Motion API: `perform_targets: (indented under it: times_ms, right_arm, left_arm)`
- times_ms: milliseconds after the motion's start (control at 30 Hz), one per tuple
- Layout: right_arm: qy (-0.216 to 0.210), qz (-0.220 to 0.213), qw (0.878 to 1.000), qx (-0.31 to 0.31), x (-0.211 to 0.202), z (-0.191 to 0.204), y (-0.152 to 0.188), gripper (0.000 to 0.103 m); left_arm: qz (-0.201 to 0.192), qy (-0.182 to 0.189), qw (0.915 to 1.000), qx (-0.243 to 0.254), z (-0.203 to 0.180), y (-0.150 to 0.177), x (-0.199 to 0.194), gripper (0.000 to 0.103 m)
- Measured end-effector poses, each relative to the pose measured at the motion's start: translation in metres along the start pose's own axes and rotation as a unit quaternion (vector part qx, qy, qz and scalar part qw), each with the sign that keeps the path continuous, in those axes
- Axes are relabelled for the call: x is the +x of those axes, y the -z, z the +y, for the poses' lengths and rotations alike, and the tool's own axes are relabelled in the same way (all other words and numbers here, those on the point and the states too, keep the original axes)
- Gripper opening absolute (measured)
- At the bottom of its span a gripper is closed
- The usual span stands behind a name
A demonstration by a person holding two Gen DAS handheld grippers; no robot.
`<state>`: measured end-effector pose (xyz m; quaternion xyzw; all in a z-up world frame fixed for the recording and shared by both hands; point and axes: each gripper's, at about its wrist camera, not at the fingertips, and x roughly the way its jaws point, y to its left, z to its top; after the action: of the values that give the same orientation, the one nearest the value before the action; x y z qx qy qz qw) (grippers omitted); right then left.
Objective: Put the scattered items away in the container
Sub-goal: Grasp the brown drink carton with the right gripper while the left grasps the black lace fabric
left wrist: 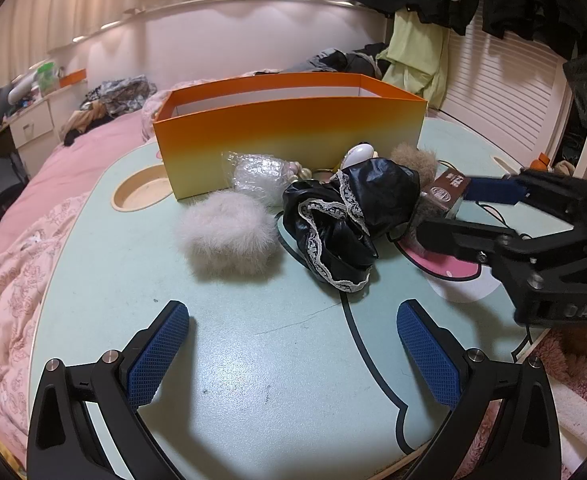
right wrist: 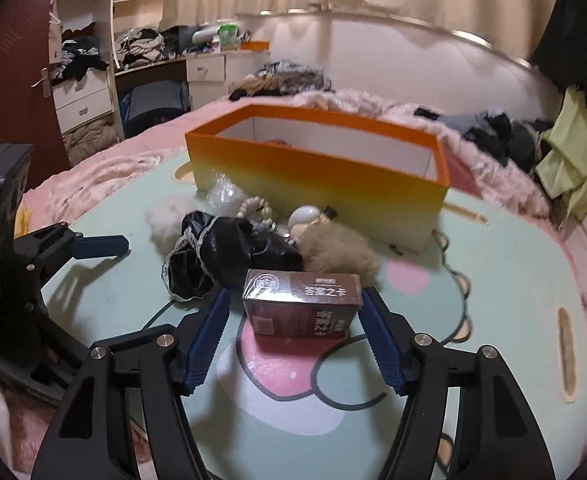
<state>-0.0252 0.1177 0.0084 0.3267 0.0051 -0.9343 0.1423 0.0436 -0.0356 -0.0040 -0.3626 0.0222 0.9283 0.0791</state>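
my right claw (right wrist: 295, 312) stands about half open around the maroon card box (right wrist: 301, 304). right pad looks to be touching the box's edge; a small gap shows at the left pad. i can't tell if the box is gripped or just sitting on the table (right wrist: 493, 280).

the box lies on the near side of the orange container (right wrist: 317, 172), apart from it, with the item pile between them: black lace-trimmed cloth (right wrist: 229, 256), tan fur puff (right wrist: 337, 252), white egg-shaped piece (right wrist: 305, 216), bead string (right wrist: 255, 208), clear plastic bag (right wrist: 223, 192), pale fur puff (right wrist: 165, 216).

my left claw (left wrist: 293, 348) is wide open with nothing in it, over bare table in front of the container, short of the pale fur puff (left wrist: 225, 236).

right wrist view only: the container's white inside, something small and reddish at its far wall. left wrist view only: the round cup recess (left wrist: 141, 192) in the table beside the container's left end, and my right claw (left wrist: 441, 216) seen side-on with the card box (left wrist: 447, 192) at its tip.
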Motion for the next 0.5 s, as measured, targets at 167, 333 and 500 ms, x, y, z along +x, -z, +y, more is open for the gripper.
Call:
perform_targets:
  times_ms: [167,333,500]
  right_arm:
    - [-0.019,-0.032,0.998,0.041,-0.014,-0.012,0.012,0.055]
    - [-0.014,-0.099,0.990,0.100,-0.048,-0.032,0.034,0.055]
    - [0.008,-0.157,0.980,0.125,-0.076,-0.041,0.045,0.056]
  left_arm:
    - [-0.001,0.000,1.0000,-0.001,0.000,-0.001,0.000,0.103]
    - [-0.009,0.023,0.9997,-0.008,0.002,-0.006,-0.004,0.103]
    - [-0.047,0.042,0.9980,0.000,0.000,-0.023,-0.012,0.095]
